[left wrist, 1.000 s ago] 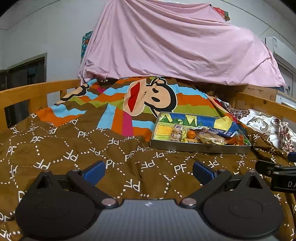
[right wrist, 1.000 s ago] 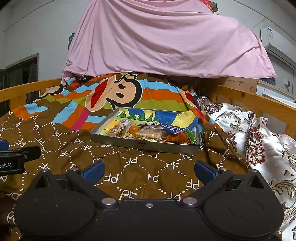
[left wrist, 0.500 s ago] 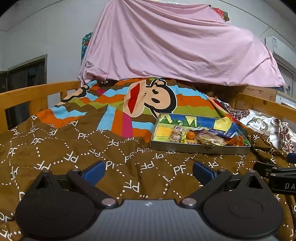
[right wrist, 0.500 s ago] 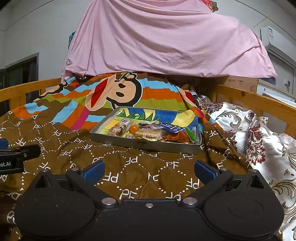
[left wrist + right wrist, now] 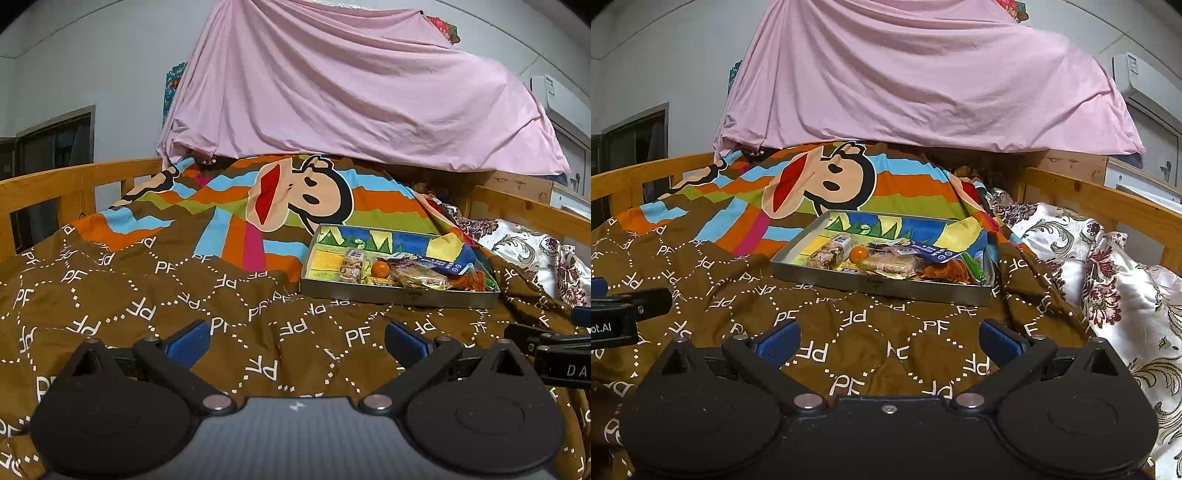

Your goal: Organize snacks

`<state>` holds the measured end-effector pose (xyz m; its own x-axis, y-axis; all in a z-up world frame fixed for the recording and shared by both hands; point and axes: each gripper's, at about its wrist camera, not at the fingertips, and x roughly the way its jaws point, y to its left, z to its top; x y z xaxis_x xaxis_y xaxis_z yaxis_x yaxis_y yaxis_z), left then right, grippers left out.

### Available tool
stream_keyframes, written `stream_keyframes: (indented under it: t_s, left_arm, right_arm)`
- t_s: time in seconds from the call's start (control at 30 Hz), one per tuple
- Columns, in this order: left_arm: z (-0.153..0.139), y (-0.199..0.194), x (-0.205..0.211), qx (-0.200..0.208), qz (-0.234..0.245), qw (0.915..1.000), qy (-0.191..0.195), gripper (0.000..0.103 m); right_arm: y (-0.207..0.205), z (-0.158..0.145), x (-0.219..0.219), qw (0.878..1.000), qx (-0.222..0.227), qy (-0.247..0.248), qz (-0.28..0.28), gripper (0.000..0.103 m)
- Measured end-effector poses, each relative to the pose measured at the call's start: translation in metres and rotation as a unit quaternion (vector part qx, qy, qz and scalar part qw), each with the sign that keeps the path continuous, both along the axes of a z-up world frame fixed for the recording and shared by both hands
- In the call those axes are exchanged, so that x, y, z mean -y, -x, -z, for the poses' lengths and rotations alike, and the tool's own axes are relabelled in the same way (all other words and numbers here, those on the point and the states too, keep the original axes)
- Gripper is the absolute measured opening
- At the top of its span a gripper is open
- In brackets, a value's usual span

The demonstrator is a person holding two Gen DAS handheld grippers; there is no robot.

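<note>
This is a bedroom in a home, seen from on top of a bed. A wooden bed rail (image 5: 55, 181) runs along each side, and a brown quilt (image 5: 147, 302) printed with white letters covers the mattress, its far end striped in bright colours around a cartoon monkey face (image 5: 303, 195). A flowered satin blanket (image 5: 1108, 266) is bunched along the right rail. A pink sheet (image 5: 351, 92) is draped over something tall at the far end. Behind it stands a plain pale wall (image 5: 92, 55) with a dark window (image 5: 55, 140) on the left and an air conditioner (image 5: 1145, 81) mounted high on the right.
</note>
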<state>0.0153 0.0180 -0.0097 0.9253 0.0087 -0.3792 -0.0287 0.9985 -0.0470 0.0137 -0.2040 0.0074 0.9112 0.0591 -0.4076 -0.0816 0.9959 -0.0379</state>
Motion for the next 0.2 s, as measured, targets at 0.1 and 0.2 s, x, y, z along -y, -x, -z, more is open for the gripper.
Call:
stream_keyframes:
  t_s: [0.1,0.2]
  left_arm:
    - [0.0004,0.0001,-0.0009,-0.002,-0.001,1.0,0.0,0.103]
    - [0.0013,-0.0012,-0.0013,-0.008,-0.001,1.0,0.002,0.103]
  right_arm:
    - [-0.0005,-0.0004,-0.0001,1.0,-0.001,0.001,0.0,0.102]
    - [-0.0013,-0.0009,-0.0004,1.0,-0.002,0.001,0.0,0.102]
